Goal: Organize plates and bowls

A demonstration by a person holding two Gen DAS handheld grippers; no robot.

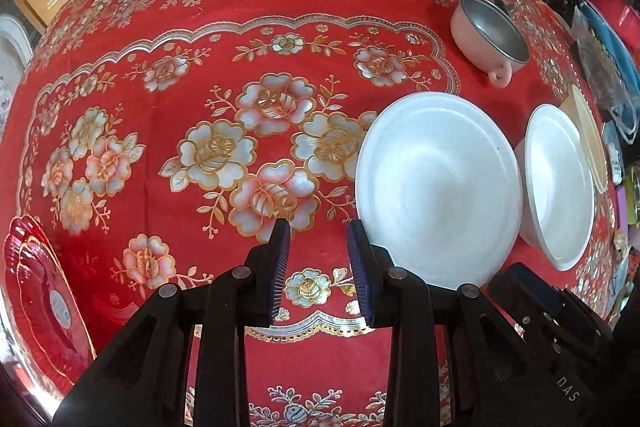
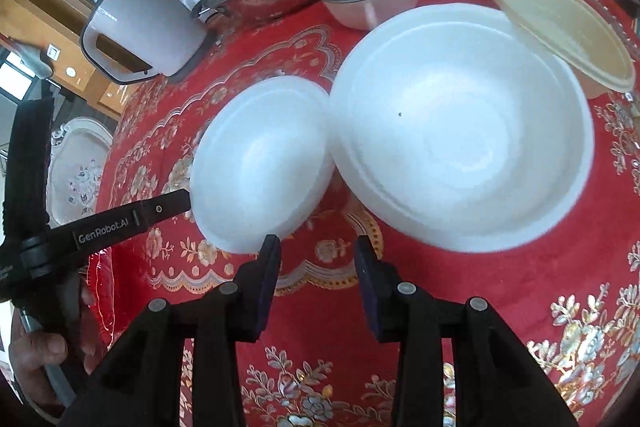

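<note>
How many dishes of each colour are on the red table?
White: 2, the plate and the bowl
Pink: 1, the small bowl with a metal inside
Cream: 1, a dish behind the white bowl
Red: 1, a plate at the table's left edge
Total: 5

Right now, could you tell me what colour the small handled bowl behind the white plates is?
Pink outside, grey metal inside; the small bowl shows best in the left wrist view.
</note>
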